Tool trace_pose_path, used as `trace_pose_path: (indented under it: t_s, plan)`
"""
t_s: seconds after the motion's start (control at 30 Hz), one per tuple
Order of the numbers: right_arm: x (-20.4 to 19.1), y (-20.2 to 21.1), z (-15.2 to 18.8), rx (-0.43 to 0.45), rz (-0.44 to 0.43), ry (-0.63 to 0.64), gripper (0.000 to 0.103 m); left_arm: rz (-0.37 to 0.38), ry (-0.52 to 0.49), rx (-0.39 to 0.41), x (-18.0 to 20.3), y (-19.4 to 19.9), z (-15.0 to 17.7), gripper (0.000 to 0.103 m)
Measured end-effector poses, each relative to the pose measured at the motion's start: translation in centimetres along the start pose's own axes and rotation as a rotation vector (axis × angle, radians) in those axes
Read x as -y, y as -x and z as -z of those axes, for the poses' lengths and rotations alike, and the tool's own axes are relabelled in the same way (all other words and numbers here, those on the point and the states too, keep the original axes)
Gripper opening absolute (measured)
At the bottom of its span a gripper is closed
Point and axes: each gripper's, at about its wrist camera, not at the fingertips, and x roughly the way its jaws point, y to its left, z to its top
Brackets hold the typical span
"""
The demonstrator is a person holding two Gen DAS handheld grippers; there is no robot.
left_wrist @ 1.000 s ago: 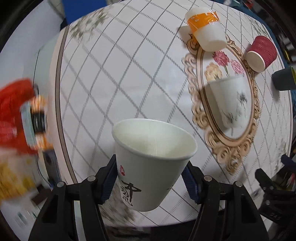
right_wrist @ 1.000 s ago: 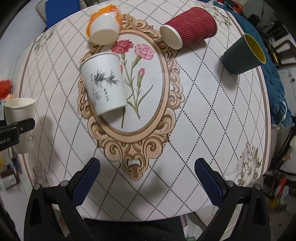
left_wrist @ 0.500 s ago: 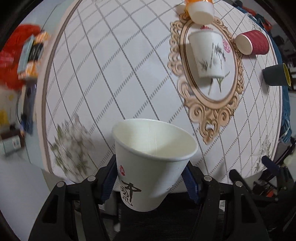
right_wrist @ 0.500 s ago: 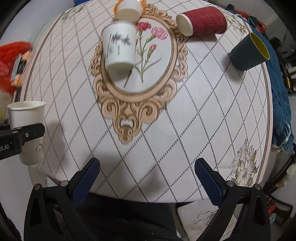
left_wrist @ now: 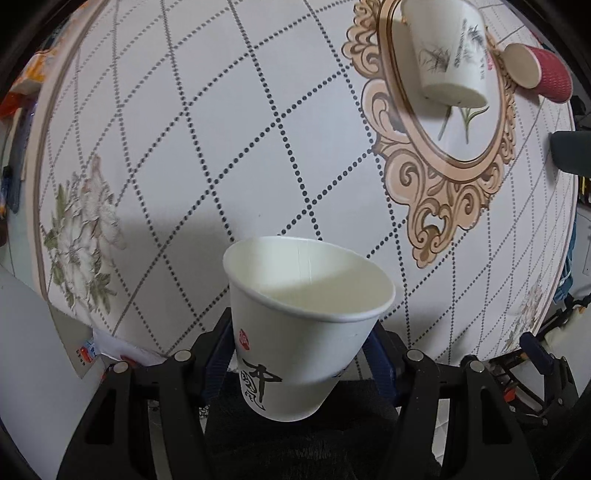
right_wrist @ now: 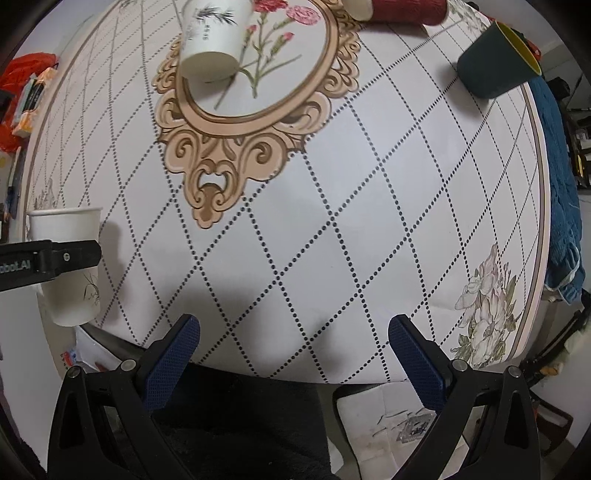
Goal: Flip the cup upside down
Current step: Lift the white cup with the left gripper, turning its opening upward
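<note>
My left gripper (left_wrist: 301, 354) is shut on a white paper cup (left_wrist: 303, 317) with black calligraphy, mouth up, held in the air above the near edge of the round table (left_wrist: 221, 129). The same cup (right_wrist: 68, 269) shows at the left of the right wrist view, clamped by the left gripper's black finger (right_wrist: 55, 258). My right gripper (right_wrist: 293, 350) is open and empty above the table's near edge.
A white cup with bamboo print (right_wrist: 212, 37) stands upside down on the ornate oval pattern. A red ribbed cup (right_wrist: 402, 9) lies on its side at the back. A dark green cup (right_wrist: 496, 61) is at the back right. Red and orange clutter (right_wrist: 26, 96) sits off the left.
Both grippers have pulled back toward the table's near edge. The left gripper still holds the white cup upright, now nearer the edge and lower. The right gripper stays open.
</note>
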Motion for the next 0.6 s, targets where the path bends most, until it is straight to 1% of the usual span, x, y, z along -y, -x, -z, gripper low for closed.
trace_pose_path:
  t_s: [0.2,0.6]
  plan:
    - [1.3,-1.3,-0.8,-0.013,0.012,-0.051,0.103,-0.032,-0.026,-0.004,0.2,-1.3,-1.5,0.063]
    - [2.3,-2.5,-2.0,-0.039,0.012,-0.073,0.103,-0.017,-0.022,0.008,0.6,-1.8,-4.2,0.065]
